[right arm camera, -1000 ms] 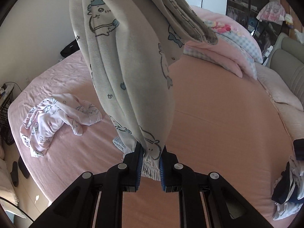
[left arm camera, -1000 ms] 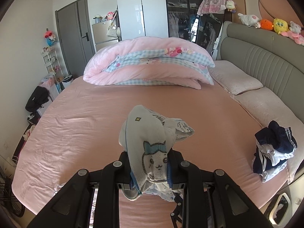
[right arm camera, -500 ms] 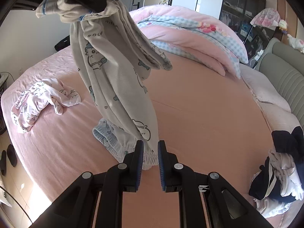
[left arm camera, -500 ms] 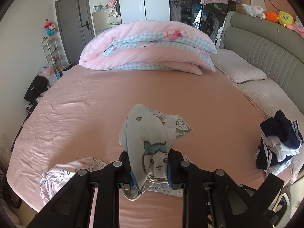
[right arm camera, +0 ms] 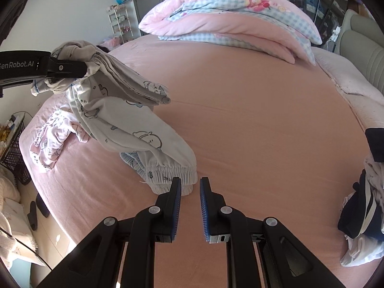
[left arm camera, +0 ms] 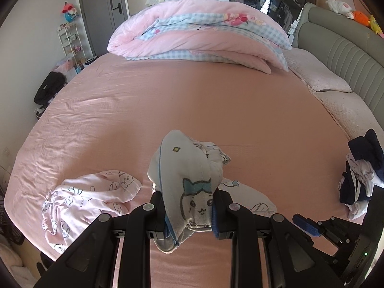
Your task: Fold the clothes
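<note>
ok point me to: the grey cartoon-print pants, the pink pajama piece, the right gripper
grey cartoon-print pants [right arm camera: 144, 141], right wrist view, on the leg draped down to the bed.
pink pajama piece [left arm camera: 81, 199], left wrist view, middle of the crumpled heap.
right gripper [right arm camera: 190, 189], right wrist view, midway between its open fingertips.

— How is the light?
— Bright, soft daylight over the pink bed sheet [left arm camera: 192, 100], with pale sheen on its creases left of the folded duvet [left arm camera: 199, 31].
— Sharpness?
— Both views crisp in the middle. Fisheye bends the headboard [left arm camera: 348, 55], and the corners go black.
</note>
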A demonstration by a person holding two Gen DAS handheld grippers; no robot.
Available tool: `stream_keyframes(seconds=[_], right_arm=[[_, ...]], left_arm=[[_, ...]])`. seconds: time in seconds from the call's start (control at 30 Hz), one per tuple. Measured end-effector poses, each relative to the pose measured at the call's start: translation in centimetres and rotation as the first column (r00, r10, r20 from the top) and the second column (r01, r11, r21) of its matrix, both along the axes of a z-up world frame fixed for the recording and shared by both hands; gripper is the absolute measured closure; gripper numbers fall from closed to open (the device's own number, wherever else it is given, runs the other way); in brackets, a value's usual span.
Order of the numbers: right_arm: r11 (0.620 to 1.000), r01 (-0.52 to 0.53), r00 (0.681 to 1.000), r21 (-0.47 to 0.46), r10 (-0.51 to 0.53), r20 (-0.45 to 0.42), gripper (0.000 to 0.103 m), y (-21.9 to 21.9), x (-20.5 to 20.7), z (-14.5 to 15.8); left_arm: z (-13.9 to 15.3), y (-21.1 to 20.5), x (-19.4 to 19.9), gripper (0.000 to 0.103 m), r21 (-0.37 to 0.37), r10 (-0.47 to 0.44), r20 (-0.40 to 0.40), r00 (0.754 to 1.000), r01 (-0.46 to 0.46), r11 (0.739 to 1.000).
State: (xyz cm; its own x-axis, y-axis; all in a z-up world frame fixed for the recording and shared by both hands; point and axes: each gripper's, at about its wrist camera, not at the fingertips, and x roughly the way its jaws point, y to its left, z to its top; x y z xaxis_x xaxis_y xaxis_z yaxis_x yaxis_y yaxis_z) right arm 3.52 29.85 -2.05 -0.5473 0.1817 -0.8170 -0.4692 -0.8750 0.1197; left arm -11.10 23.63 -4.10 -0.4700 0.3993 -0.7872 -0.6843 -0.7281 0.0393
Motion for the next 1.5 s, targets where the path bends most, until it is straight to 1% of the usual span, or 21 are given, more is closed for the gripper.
stream_keyframes(seconds=[0.07,0.1,0.13,0.17,0.23,0.3,0.33,0.37,0.4,0.43,0.47,0.5,0.57,0.67,0.77,0.83,1.0,1.2,1.27,1.37,1.5], right_arm=[[1.0,-0.02,1.0,-0.02,0.02,0.009,0.087,-0.4,-0.3,-0.6],[0.999,-0.03,0.999,-0.03,0.03,0.014,0.082,-0.7,-0.5,-0.9],[0.998,-0.04,0.999,-0.04,0.04,0.019,0.074,-0.9,-0.6,-1.2],[0.997,-0.038,0.999,-0.062,0.039,0.019,0.07,-0.9,-0.7,-1.7],[0.995,-0.023,1.0,-0.093,0.024,0.015,0.054,-0.7,-0.8,-2.3],[0.992,-0.008,1.0,-0.123,0.01,0.012,0.048,-0.3,-0.8,-2.7],[0.99,-0.003,1.0,-0.14,0.004,0.012,0.048,-0.1,-0.9,-2.9],[0.988,0.003,1.0,-0.157,-0.001,0.013,0.048,0.1,-0.9,-3.1],[0.985,0.008,1.0,-0.174,-0.006,0.013,0.048,0.3,-1.0,-3.2],[0.982,0.014,1.0,-0.191,-0.011,0.014,0.047,0.4,-1.0,-3.4],[0.98,0.022,1.0,-0.2,-0.019,0.015,0.047,0.6,-1.0,-3.7],[0.978,0.029,1.0,-0.206,-0.026,0.017,0.047,0.7,-1.1,-4.0],[0.976,0.038,0.999,-0.215,-0.034,0.022,0.047,0.7,-1.1,-4.4],[0.973,0.038,0.999,-0.226,-0.031,0.034,0.047,0.8,-1.4,-5.2],[0.972,0.048,0.998,-0.229,-0.037,0.051,0.047,0.5,-1.3,-6.0],[0.973,0.062,0.997,-0.222,-0.052,0.051,0.047,0.6,-1.2,-6.8],[0.964,0.094,0.995,-0.247,-0.088,0.035,0.047,1.6,-1.4,-7.8],[0.964,0.059,0.998,-0.258,-0.057,0.015,0.047,1.9,-1.3,-8.3],[0.956,0.041,0.999,-0.291,-0.047,-0.014,0.047,1.9,-0.8,-8.4],[0.932,0.03,0.998,-0.361,-0.048,-0.042,0.047,2.2,-1.6,-9.0],[0.915,0.036,0.996,-0.401,-0.067,-0.062,0.047,2.5,-1.8,-9.6]], left_arm=[[-0.5,-0.5,-0.2,0.08,-0.003,0.003,0.015,1.0,-0.003,1.0],[-0.8,-0.7,-0.3,0.08,-0.005,0.005,0.022,1.0,-0.005,1.0],[-1.1,-0.9,-0.4,0.08,-0.007,0.006,0.03,1.0,-0.006,1.0],[-1.3,-1.1,-0.5,0.08,-0.008,0.004,0.036,0.999,-0.004,1.0],[-1.7,-1.7,-0.7,0.08,-0.002,0.0,0.055,0.998,0.0,1.0],[-2.1,-2.2,-1.1,0.079,0.0,0.0,0.076,0.997,0.0,1.0],[-2.3,-2.4,-1.3,0.077,-0.001,0.003,0.084,0.996,-0.003,1.0],[-2.4,-2.6,-1.5,0.07,-0.002,0.005,0.092,0.996,-0.005,1.0],[-2.6,-2.9,-1.7,0.057,-0.003,0.007,0.1,0.995,-0.007,1.0],[-2.8,-3.1,-1.9,0.047,-0.004,0.009,0.108,0.994,-0.009,1.0],[-2.9,-3.3,-2.0,0.025,-0.01,0.011,0.111,0.994,-0.01,1.0],[-3.1,-3.6,-2.1,0.012,-0.02,0.013,0.108,0.994,-0.011,1.0],[-3.1,-4.1,-2.1,0.011,-0.038,0.03,0.077,0.997,-0.027,0.999],[-3.1,-4.5,-2.0,0.008,-0.08,0.051,-0.015,0.999,-0.052,0.995],[-3.0,-4.5,-1.2,0.006,-0.14,0.037,-0.125,0.991,-0.054,0.989],[-2.8,-4.5,-0.3,0.006,-0.139,0.003,-0.155,0.988,-0.025,0.99],[-3.0,-3.4,1.5,0.006,-0.132,-0.091,-0.143,0.986,0.072,0.989],[-4.2,-1.5,4.2,0.006,-0.15,-0.19,-0.134,0.973,0.169,0.974],[-4.7,-1.0,4.8,0.006,-0.15,-0.21,-0.114,0.971,0.193,0.97],[-5.5,-0.4,5.5,0.006,-0.151,-0.226,-0.082,0.971,0.212,0.965],[-6.4,0.0,6.2,0.006,-0.135,-0.248,-0.033,0.968,0.241,0.961]])
